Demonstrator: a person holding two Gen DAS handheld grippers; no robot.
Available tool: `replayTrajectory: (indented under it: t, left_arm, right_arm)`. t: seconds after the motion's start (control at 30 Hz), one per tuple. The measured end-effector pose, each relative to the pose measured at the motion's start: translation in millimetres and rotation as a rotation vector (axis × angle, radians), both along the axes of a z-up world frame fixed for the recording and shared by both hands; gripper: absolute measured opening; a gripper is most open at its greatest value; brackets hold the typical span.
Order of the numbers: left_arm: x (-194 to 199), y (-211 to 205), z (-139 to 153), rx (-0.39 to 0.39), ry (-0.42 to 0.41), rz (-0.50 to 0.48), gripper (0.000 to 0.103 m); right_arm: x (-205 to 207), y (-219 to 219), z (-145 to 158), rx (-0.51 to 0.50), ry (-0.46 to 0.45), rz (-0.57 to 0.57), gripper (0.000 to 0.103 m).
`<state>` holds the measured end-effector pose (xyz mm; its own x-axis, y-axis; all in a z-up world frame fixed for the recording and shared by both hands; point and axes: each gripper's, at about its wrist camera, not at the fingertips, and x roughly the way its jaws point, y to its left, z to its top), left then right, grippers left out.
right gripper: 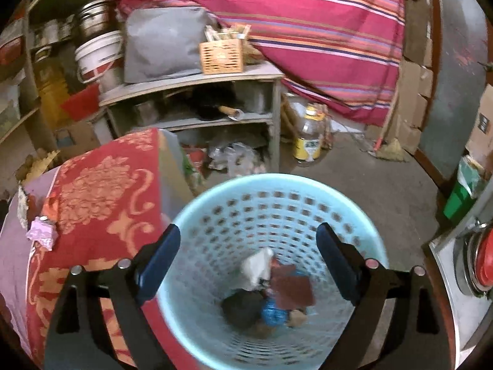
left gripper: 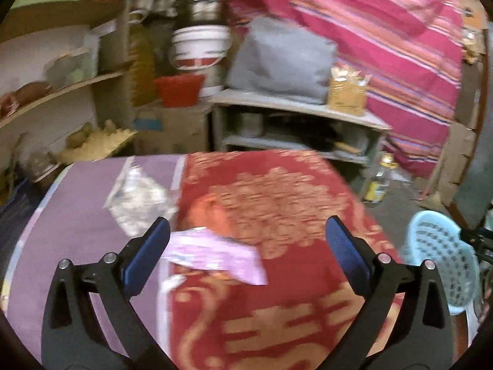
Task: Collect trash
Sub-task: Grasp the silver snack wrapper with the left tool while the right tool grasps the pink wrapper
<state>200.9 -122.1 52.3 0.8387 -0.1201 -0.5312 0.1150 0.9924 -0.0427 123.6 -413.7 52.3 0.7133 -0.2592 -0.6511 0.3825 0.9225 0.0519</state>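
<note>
left gripper (left gripper: 248, 240): jaws wide, empty, above pink wrapper (left gripper: 215, 256) on red cloth (left gripper: 292, 203) | right gripper (right gripper: 248, 256): jaws wide, empty, over blue basket (right gripper: 215, 203) holding scraps (right gripper: 271, 289)

No text readable; the bottle (right gripper: 309, 137) label is too blurred

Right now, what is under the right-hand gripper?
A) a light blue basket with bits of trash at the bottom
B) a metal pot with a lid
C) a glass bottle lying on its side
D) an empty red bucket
A: the right gripper hangs open above the light blue basket, with scraps of trash lying at its bottom.
</note>
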Motion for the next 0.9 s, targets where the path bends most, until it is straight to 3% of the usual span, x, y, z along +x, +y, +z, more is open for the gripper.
replayTrajectory:
  t: [0.3, 0.63, 0.77, 0.87, 0.9]
  left_arm:
    - [43.9, 70.2, -31.6, 0.005, 0.108, 0.106, 0.097]
    - [89.4, 85.0, -75.2, 0.094, 0.201, 0.140, 0.097]
    - [102.3, 87.8, -81.3, 0.135, 0.202, 0.156, 0.088]
    - [108.3, 90.5, -83.2, 0.151, 0.206, 0.151, 0.074]
    - [109.3, 92.0, -83.4, 0.144, 0.208, 0.151, 0.065]
  right_arm:
    - [53.1, 86.1, -12.8, -0.005, 0.037, 0.129, 0.088]
    - [103.9, 130.9, -33.9, 0.022, 0.093, 0.204, 0.088]
    - [114.3, 136.9, -43.5, 0.043, 0.117, 0.217, 0.088]
    - [121.6, 147.8, -50.5, -0.003, 0.145, 0.234, 0.088]
    - [123.7, 149.5, -51.6, -0.011, 0.149, 0.233, 0.088]
